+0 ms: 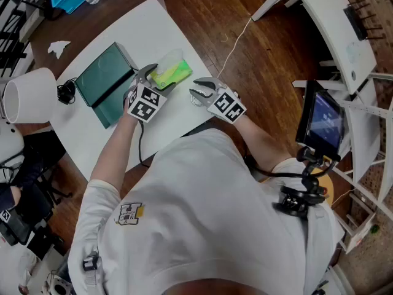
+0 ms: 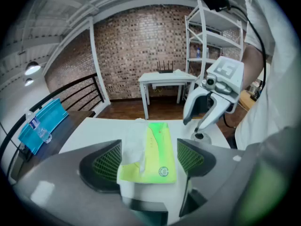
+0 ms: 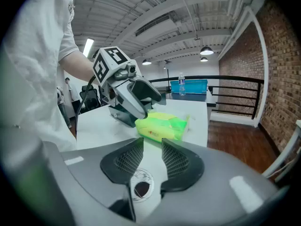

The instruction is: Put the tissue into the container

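Observation:
A yellow-green tissue pack (image 1: 172, 72) lies on the white table (image 1: 80, 128), with a white tissue (image 2: 134, 142) sticking up out of its slot. The dark green container (image 1: 105, 82) lies flat just left of the pack. My left gripper (image 1: 147, 78) stands open with its jaws on either side of the pack's near end (image 2: 157, 161); a gap shows on the right side. My right gripper (image 1: 201, 91) rests to the right of the pack, its jaws a narrow gap apart with nothing between them (image 3: 153, 157).
A white cylinder (image 1: 31, 94) and a small black object (image 1: 66, 93) sit at the table's left end. A scrap of paper (image 1: 59, 47) lies on the wooden floor. A tablet on a stand (image 1: 322, 121) and white furniture (image 1: 331, 17) are at the right.

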